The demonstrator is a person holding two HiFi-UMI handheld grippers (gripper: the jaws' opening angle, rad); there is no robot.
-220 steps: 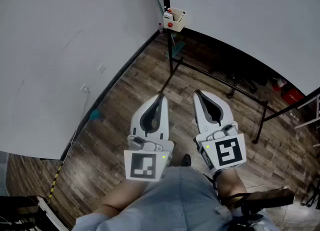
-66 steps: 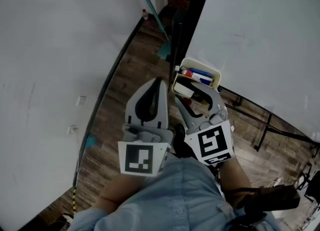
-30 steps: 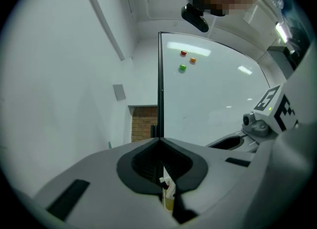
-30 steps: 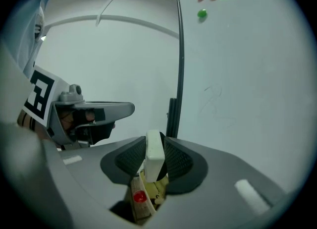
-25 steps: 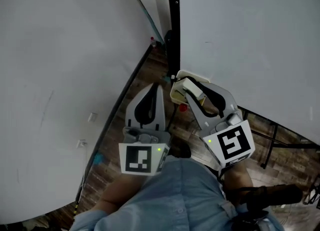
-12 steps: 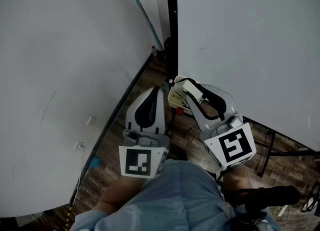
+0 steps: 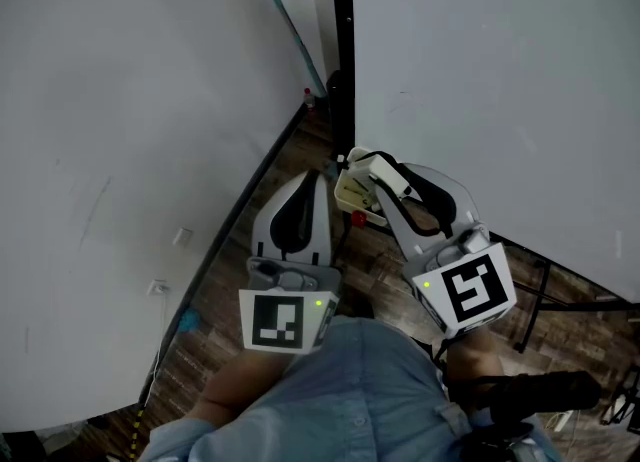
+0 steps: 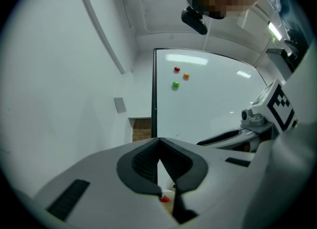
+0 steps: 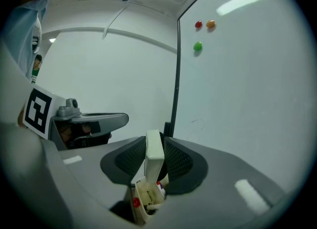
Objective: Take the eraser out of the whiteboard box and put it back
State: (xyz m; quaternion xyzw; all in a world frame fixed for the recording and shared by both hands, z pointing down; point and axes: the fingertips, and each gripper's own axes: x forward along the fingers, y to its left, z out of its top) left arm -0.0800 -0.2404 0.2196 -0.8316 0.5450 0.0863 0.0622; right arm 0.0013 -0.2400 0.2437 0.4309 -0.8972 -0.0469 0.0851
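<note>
So, head view: right gripper [image 7: 368, 162] has the white eraser [image 7: 392, 178] clamped just above the whiteboard box [image 7: 348, 196]. Left gripper view: left gripper [image 8: 158, 141] jaws pressed together, empty. Right gripper view: eraser stands upright between the pads, over the box

The left gripper [image 7: 317, 180] is held near the body on the left, its jaws brought together with nothing between them. The right gripper [image 7: 380, 165] is extended just beside it on the right, reaching slightly farther, its jaws pressed on the eraser [image 9: 154, 149], which is gripped upright between the pads.
</note>
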